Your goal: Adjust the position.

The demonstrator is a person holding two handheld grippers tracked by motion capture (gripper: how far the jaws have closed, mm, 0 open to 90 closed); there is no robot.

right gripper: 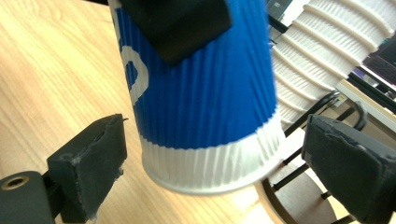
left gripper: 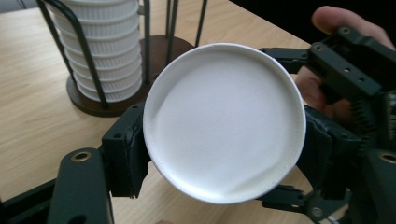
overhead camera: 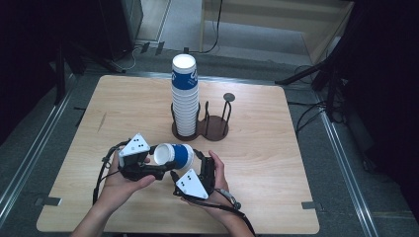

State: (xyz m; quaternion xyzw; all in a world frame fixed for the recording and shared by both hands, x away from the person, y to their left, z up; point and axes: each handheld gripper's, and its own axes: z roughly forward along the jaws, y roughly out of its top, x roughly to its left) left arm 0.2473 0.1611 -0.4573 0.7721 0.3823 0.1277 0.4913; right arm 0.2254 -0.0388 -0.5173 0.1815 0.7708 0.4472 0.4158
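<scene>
My left tongs point(overhead camera: 159, 171) clamp the cup point(overhead camera: 174, 155) lying sideways at lower centre above the bench point(overhead camera: 276, 163), white end left, long axis pointing right toward my right tongs point(right gripper: 224, 179), which straddle it, spread, pads clear

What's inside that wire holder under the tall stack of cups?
The dark wire holder encloses the lower part of the tall stack of ribbed white paper cups, which stands on its round brown base. The cups cover the middle of the base.

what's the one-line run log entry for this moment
left hand-held gripper: shut on cup | right hand-held gripper: open, pads off cup | cup stack: in rack
</scene>
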